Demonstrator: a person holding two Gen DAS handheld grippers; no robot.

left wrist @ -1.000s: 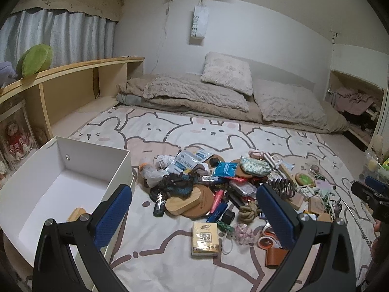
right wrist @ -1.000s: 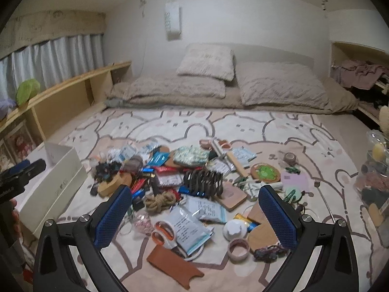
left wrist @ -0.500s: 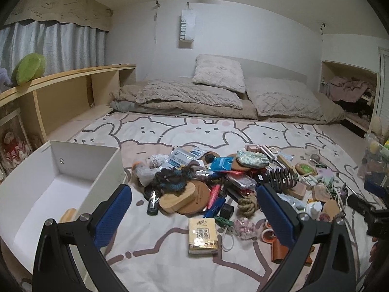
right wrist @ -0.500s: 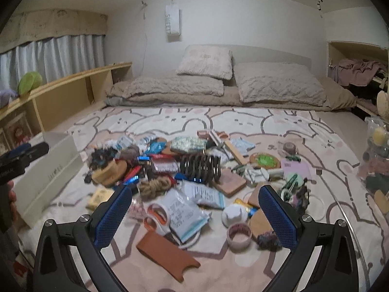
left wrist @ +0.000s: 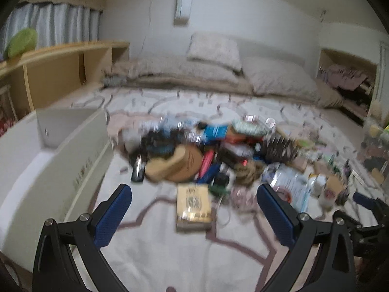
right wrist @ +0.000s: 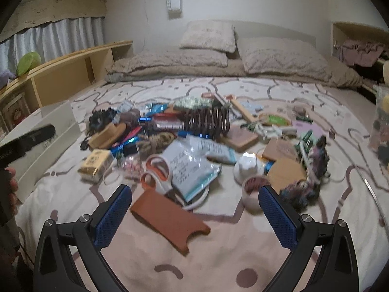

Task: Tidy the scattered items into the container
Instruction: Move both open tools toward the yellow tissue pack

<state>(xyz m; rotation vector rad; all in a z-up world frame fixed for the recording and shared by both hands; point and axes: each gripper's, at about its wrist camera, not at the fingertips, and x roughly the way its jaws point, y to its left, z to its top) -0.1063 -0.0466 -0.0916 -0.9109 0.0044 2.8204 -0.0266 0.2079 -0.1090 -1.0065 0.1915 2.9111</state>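
Holding: you have nothing in either tool; both hang above the bed with the pile ahead of them.
Left gripper point(left wrist: 194, 209): your jaws stand wide apart and empty, and a yellow packet point(left wrist: 193, 206) lies on the sheet between the blue pads point(left wrist: 113, 215), a little beyond them.
Right gripper point(right wrist: 194, 209): your jaws are wide apart too, empty, with a flat brown leather piece point(right wrist: 167, 221) lying on the sheet between the pads.
Container: the white box point(left wrist: 46, 160) sits open at the left edge of the bed, just beside the pile; the part of its floor that you can see is bare.
Pile point(right wrist: 194, 141): the scattered things lie heaped in the middle of the patterned sheet point(right wrist: 218, 255), none of them visibly in the box.
Near your right gripper: orange-handled scissors point(right wrist: 155, 172) rest against a clear plastic bag point(right wrist: 192, 165) with printed paper inside; a roll of tape point(right wrist: 252, 191) stands just left of a multicoloured woven cord point(right wrist: 308, 175); a white round object point(right wrist: 248, 165) sits behind the tape.
Further back: a dark wire coil point(right wrist: 206, 119) stands upright in the pile, with a coil of rope point(right wrist: 156, 141) to its left front.
Left view: it is blurred, so you cannot make out the small things there.
Background: pillows point(right wrist: 209, 36) lie at the head of the bed, and a wooden shelf point(right wrist: 73, 73) runs along the left side.
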